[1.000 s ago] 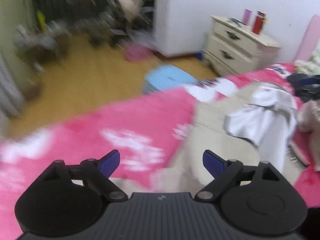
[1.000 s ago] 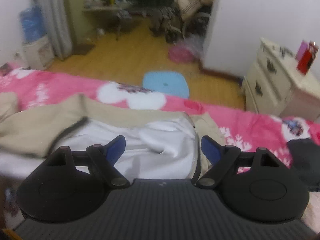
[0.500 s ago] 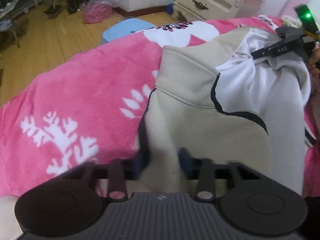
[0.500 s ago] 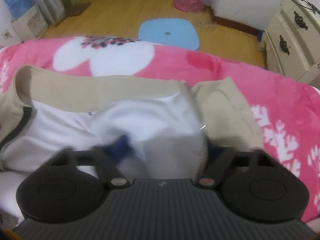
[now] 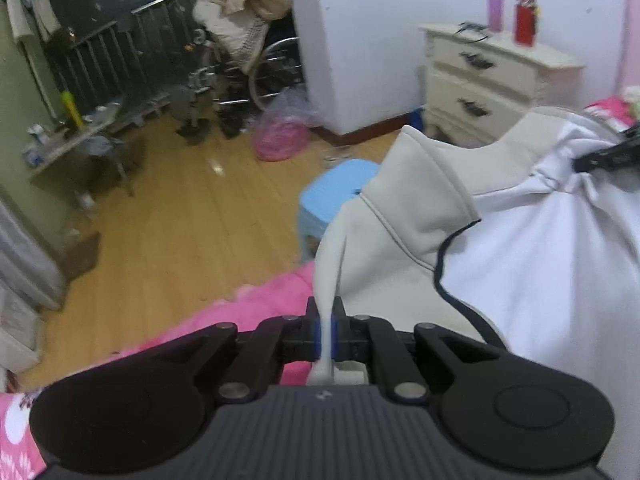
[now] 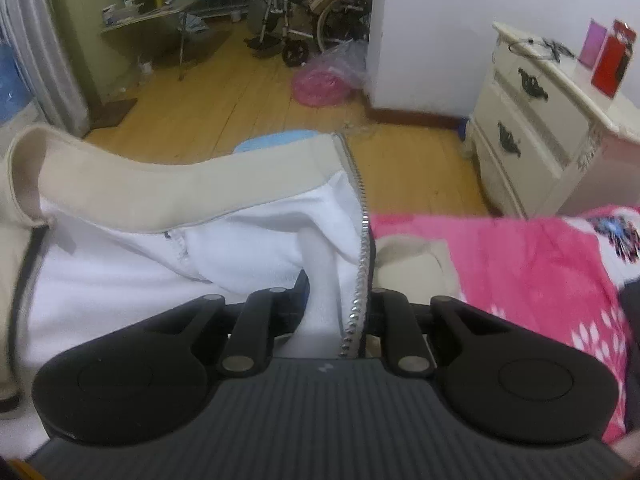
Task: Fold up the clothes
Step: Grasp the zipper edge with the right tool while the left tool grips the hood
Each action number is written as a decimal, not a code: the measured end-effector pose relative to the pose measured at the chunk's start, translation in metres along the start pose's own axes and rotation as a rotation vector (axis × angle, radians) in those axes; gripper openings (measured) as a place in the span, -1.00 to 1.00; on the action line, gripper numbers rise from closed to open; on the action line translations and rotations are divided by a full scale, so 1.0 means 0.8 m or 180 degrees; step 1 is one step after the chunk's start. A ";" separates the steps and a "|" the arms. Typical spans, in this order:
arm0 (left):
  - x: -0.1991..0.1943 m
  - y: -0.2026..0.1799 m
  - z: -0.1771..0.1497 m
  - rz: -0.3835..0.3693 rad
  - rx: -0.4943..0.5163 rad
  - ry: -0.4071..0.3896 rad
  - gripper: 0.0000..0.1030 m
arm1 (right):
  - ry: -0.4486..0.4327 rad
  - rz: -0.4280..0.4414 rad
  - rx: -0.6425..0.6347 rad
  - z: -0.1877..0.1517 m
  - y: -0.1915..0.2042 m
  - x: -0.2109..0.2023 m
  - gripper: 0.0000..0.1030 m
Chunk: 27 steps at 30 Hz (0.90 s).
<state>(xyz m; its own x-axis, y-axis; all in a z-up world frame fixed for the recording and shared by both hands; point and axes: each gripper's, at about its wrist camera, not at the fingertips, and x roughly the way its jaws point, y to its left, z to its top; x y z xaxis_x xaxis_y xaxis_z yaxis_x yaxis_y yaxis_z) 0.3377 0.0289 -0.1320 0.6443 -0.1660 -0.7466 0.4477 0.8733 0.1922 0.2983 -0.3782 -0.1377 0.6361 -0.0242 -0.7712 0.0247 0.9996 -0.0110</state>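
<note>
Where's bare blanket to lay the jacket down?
Pink blanket right of the jacket, up to the dark garment at the edge, is bare. Another strip lies left of the jacket by the floor. The middle is crowded.

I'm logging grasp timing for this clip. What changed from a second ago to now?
Both tools went from open above the bed to clamped on the beige-and-white jacket. The left tool has closed on a thin beige edge; the right tool has just been closing and now pinches the white lining beside the zipper. The jacket's collar is now raised. The pink blanket and nightstand stayed put.
</note>
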 end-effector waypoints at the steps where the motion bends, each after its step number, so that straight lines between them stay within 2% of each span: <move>1: 0.017 -0.002 -0.004 -0.0005 -0.0019 0.0092 -0.88 | 0.0048 0.0006 0.0037 -0.002 0.000 0.014 -0.60; 2: 0.032 -0.002 -0.009 -0.0031 -0.0052 0.0199 -0.83 | 0.0117 0.0027 0.0101 -0.003 -0.002 0.028 -0.45; 3: 0.046 -0.002 -0.014 -0.0060 -0.0090 0.0306 -0.67 | 0.0185 0.0048 0.0165 -0.005 -0.004 0.042 -0.27; 4: 0.051 0.001 -0.018 -0.0062 -0.0148 0.0323 -0.59 | 0.0205 0.0067 0.0282 -0.005 -0.009 0.045 -0.19; 5: 0.047 0.005 -0.020 -0.0063 -0.0216 0.0286 -0.43 | 0.0190 0.0101 0.0435 -0.004 -0.017 0.040 -0.10; 6: 0.040 0.011 -0.021 -0.0061 -0.0277 0.0242 -0.17 | 0.0146 0.0172 0.0605 -0.004 -0.027 0.028 -0.01; 7: 0.032 0.017 -0.021 -0.0055 -0.0336 0.0199 -0.03 | 0.0090 0.0258 0.0782 -0.004 -0.038 0.014 0.05; 8: 0.023 0.024 -0.020 -0.0030 -0.0386 0.0149 0.14 | -0.0001 0.0296 0.0967 -0.005 -0.051 -0.005 0.27; 9: 0.013 0.030 -0.020 0.0004 -0.0434 0.0097 0.16 | -0.0103 0.0273 0.1154 -0.008 -0.064 -0.023 0.59; 11: -0.009 0.042 -0.016 0.0042 -0.0546 0.0012 0.16 | -0.0254 0.0216 0.1516 -0.018 -0.089 -0.054 0.78; 13: -0.038 0.051 -0.014 0.0047 -0.0658 -0.0084 0.18 | -0.0170 0.0279 0.1783 -0.033 -0.103 -0.067 0.78; 17: -0.101 0.057 -0.009 0.0008 -0.0768 -0.0230 0.32 | 0.0204 0.0527 0.2055 -0.069 -0.102 -0.075 0.79; 19: -0.134 0.057 -0.021 0.0028 -0.0733 -0.0196 0.38 | 0.0325 0.0636 0.2033 -0.088 -0.084 -0.079 0.79; 22: -0.191 0.059 -0.056 0.0241 -0.0667 -0.0082 0.41 | 0.0439 0.0816 0.1997 -0.116 -0.053 -0.084 0.80; 26: -0.256 0.076 -0.115 0.0592 -0.0750 0.0066 0.43 | 0.0630 0.1109 0.2016 -0.154 -0.018 -0.094 0.81; 27: -0.271 0.085 -0.129 0.0717 -0.0766 0.0094 0.43 | 0.0671 0.1110 0.1943 -0.161 -0.008 -0.098 0.81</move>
<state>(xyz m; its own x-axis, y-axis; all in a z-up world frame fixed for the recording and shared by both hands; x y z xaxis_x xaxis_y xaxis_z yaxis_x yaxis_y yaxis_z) 0.1642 0.1716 -0.0231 0.6905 0.0539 -0.7213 0.1344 0.9703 0.2012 0.1487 -0.3811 -0.1589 0.5251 0.3583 -0.7719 0.3123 0.7626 0.5664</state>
